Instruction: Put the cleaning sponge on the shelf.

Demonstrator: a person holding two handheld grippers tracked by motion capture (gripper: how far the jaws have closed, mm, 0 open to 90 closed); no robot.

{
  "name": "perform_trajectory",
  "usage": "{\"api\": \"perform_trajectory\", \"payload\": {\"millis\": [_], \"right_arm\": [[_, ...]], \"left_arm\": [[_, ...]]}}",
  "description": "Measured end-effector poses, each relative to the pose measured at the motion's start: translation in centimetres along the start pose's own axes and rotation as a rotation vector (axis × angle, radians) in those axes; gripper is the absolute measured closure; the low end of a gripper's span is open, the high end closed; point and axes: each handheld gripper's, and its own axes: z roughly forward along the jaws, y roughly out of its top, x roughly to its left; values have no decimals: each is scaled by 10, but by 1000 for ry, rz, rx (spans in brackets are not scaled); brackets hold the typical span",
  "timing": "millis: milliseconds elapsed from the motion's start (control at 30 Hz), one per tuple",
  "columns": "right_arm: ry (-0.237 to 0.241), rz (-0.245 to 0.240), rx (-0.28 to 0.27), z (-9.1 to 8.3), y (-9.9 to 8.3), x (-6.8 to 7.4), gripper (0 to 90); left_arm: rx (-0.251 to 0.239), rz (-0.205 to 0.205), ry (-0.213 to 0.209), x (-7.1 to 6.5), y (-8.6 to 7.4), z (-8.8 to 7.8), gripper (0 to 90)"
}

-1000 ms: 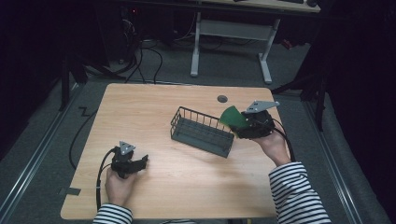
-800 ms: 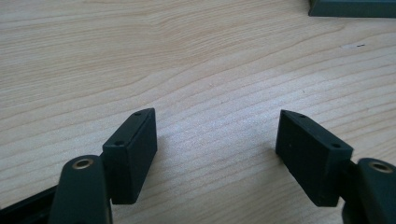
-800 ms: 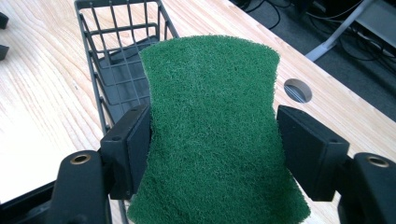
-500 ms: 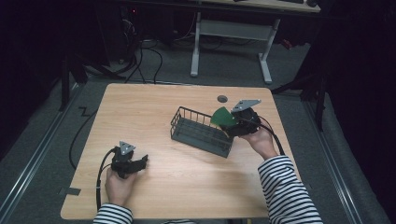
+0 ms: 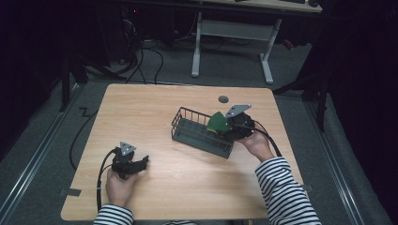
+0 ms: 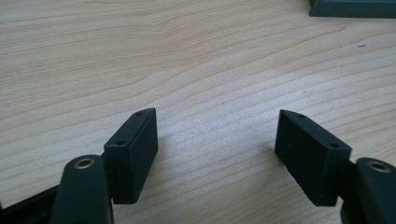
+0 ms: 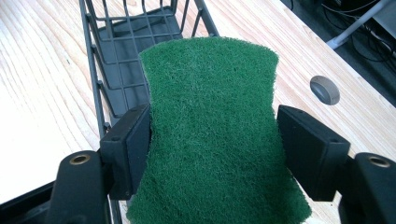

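Your right claw (image 7: pixel 212 140) is clamped on the green scouring pad (image 7: pixel 212 126), poised over the wire basket (image 5: pixel 190 131) end at 3 o'clock; dropping it in remains; your left claw (image 6: pixel 217 149) rests apart on the surface (image 5: pixel 155 103)

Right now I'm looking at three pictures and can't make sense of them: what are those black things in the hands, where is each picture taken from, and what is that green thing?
No robot here: a person in striped sleeves holds a two-jawed black tool in each hand. One picture looks down from above the wooden table; the other two come from cameras riding on each tool, looking along its jaws. The left tool rests open on bare wood, holding nothing. The right tool grips a green scouring pad by its side edges, at the near end of a dark wire basket. A small grey round cap is set in the tabletop beyond.
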Motion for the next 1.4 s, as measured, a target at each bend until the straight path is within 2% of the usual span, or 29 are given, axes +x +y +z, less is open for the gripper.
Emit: {"api": "perform_trajectory", "payload": {"millis": [467,667,900,1100,1400], "right_arm": [[53,4,27,2,-2,1,271],[61,5,24,1,-1,1,264],[45,2,24,1,-1,1,291],[29,-25,44,3,-1,5,291],[59,5,23,-1,-2,3,267]], "left_arm": [[0,0,0,0,0,0,304],[0,-1,0,0,0,0,304],[0,-1,0,0,0,0,304],[-1,-1,0,0,0,0,304],[-2,-2,0,0,0,0,304]]}}
